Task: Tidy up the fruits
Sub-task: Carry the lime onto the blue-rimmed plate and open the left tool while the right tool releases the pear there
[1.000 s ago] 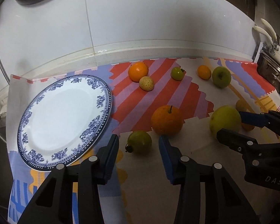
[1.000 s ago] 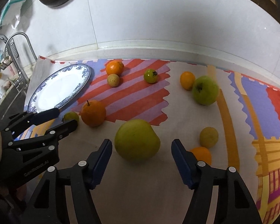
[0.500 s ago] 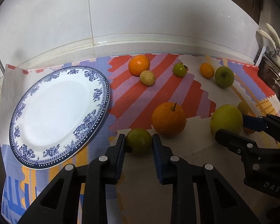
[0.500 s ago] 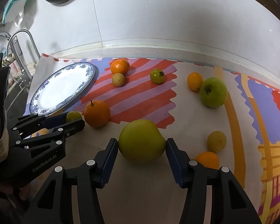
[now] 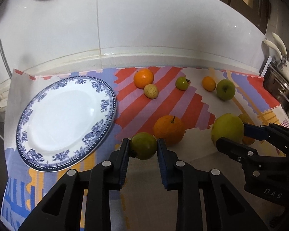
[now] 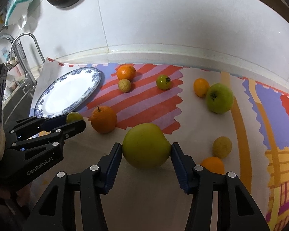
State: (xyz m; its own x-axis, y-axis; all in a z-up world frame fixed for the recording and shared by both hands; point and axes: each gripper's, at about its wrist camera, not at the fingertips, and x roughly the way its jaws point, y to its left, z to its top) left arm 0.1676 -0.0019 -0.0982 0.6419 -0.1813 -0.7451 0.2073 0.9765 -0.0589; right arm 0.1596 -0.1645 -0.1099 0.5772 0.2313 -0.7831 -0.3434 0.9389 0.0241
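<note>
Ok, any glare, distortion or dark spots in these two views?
Left wrist view: fisheye bends the wall edge; soft glare on the plate; corners dark. Right wrist view: same curved wall, dark rim, fruit sharp, including the big apple.

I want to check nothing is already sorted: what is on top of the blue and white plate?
Nothing: the blue and white plate shows a bare white centre. In the right wrist view the left gripper hides only its near rim. All fruit lies on the mat or in the grippers.

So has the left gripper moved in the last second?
Yes. The left gripper went forward toward the big orange and shut on the small green fruit.
</note>
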